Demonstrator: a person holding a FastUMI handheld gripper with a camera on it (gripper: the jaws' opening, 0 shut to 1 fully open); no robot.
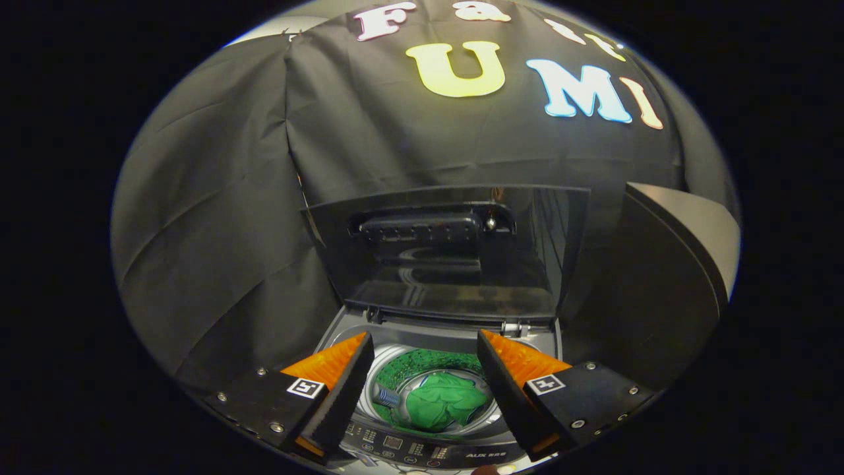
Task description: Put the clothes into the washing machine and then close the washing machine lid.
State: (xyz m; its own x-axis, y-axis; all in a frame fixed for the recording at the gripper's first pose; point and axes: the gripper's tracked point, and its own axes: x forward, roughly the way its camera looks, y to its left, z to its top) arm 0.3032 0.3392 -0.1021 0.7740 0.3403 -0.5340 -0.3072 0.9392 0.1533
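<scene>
Crumpled green cloth (443, 404) already inside the grey top-loading washing machine (422, 452).
The gripper (425, 356) hovers wide open and empty above; the bunched cloth lies in the drum between its fingers, and the dark translucent lid (448, 251) stands upright beyond.

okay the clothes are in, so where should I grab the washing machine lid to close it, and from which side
Probably the dark see-through lid by its free top edge, near the moulded handle, coming from the front. It stands upright, hinged at the back of the opening, above the green cloth in the drum. The gripper has its fingers open, holding nothing.
</scene>
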